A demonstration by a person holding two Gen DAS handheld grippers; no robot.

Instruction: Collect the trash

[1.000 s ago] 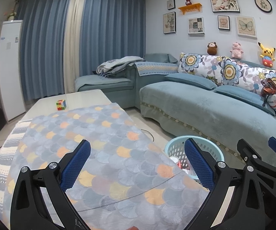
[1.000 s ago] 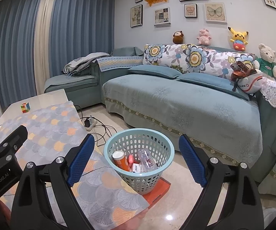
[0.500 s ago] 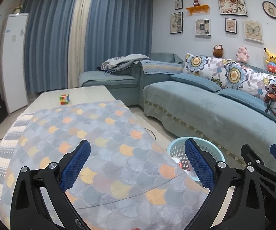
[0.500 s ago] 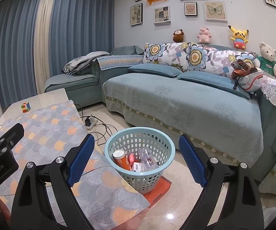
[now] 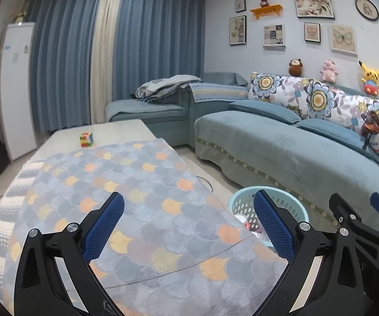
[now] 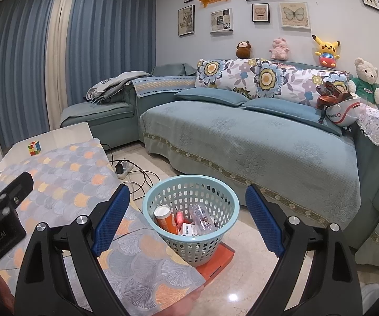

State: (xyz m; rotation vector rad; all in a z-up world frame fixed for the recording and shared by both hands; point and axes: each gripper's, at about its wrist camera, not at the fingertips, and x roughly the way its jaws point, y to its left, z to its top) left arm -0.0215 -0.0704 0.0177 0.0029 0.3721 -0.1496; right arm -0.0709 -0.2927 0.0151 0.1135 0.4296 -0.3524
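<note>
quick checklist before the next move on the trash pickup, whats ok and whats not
1. Left gripper open, nothing between its jaws: ok.
2. Right gripper open, nothing held: ok.
3. Basket upright on the floor beside the table, trash already inside: ok.
4. Room left in the basket: ok, contents sit below the rim.
5. Trash left on the patterned cloth: none seen; only a puzzle cube stands beyond it.
6. Trash elsewhere: cannot tell.

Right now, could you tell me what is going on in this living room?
A person holds two grippers over the coffee table; both the left gripper and right gripper are open and empty. The light blue trash basket on the floor beside the table already holds an orange tube, a plastic bottle and small packets. Only a puzzle cube sits on the table.
</note>
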